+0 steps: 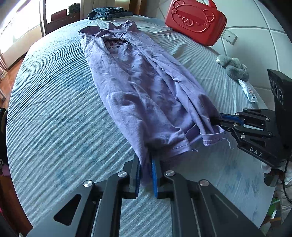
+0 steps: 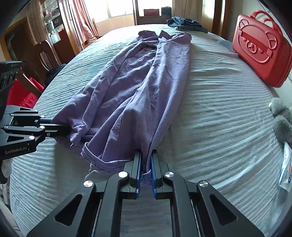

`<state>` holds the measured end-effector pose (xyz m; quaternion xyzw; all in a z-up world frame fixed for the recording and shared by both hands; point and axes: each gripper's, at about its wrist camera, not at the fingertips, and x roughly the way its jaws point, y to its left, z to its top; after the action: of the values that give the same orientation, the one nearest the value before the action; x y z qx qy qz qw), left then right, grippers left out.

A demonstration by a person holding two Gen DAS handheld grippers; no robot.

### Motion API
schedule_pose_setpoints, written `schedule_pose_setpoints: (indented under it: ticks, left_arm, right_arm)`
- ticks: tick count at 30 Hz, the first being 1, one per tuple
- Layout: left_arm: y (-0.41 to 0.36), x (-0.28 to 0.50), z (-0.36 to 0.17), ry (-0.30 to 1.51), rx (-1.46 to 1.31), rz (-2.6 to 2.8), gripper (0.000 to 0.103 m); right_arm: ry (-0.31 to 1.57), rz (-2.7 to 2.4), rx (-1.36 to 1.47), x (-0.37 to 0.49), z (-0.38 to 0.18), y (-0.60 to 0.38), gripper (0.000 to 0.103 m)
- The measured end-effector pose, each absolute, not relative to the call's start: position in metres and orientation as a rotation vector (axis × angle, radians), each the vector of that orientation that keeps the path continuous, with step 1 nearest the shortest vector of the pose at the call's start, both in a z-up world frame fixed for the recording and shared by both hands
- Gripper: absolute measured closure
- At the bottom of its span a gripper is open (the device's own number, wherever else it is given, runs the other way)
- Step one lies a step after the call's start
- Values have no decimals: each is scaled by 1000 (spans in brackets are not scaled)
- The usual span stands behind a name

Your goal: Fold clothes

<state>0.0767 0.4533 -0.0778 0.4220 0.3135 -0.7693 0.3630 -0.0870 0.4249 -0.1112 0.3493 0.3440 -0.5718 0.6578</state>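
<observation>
A purple shirt (image 1: 138, 82) lies lengthwise on the light blue bedspread (image 1: 54, 113), its sides folded in and its collar at the far end. My left gripper (image 1: 146, 160) is shut on the shirt's near hem at the left corner. My right gripper (image 2: 146, 156) is shut on the near hem at the right corner. In the left wrist view the right gripper (image 1: 219, 120) comes in from the right, pinching the hem. In the right wrist view the shirt (image 2: 142, 78) runs away from me and the left gripper (image 2: 63, 127) grips its left corner.
A red plastic case (image 1: 195, 21) stands at the far right of the bed. A grey plush toy (image 1: 235, 67) and a white packet (image 1: 249, 91) lie on the right edge. Folded dark jeans (image 1: 109, 12) lie at the far end. A chair and red cloth (image 2: 23, 91) stand left of the bed.
</observation>
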Motion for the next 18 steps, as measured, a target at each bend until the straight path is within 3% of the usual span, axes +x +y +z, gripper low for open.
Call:
schedule_pose_setpoints:
  ticks: [7, 18]
  left_arm:
    - [424, 95, -49, 791, 1055, -2101, 94]
    - [302, 108, -2, 775, 1093, -2354, 94]
  right_arm:
    - [690, -1349, 840, -79, -84, 412, 97]
    - [587, -1656, 898, -57, -19, 347, 97]
